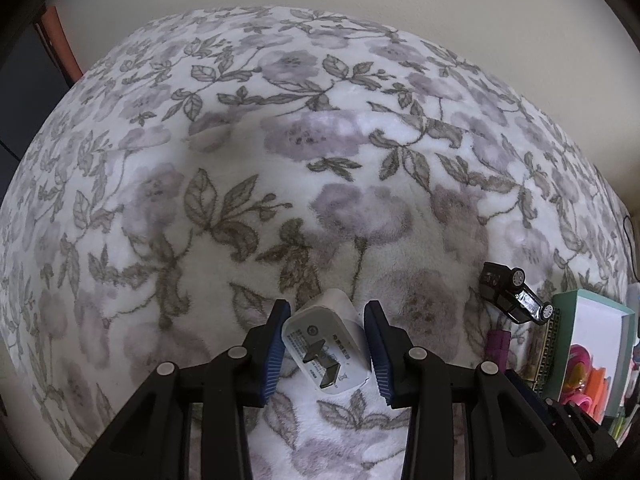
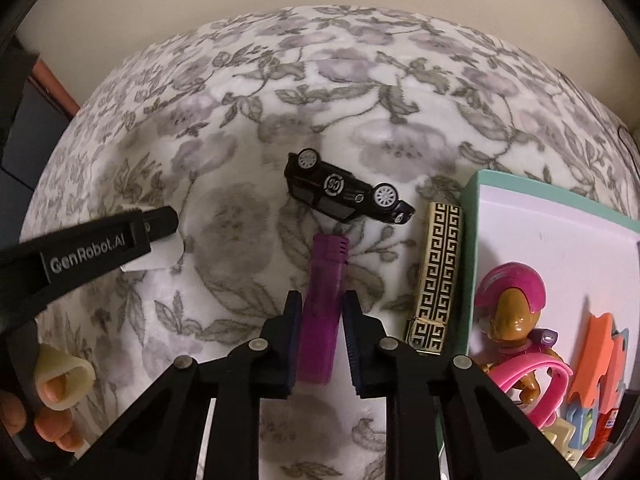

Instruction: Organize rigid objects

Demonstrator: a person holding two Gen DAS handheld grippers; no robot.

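The left gripper (image 1: 326, 348) is spread, its pads either side of a white charger (image 1: 324, 344) that lies prongs-up on the blanket (image 1: 280, 140), printed text on its face. The right gripper (image 2: 320, 340) is spread around a translucent purple lighter (image 2: 323, 312). Ahead of it a black car (image 2: 346, 192) lies overturned; right of it a gold-patterned case (image 2: 436, 276) lies beside the box (image 2: 470, 240).
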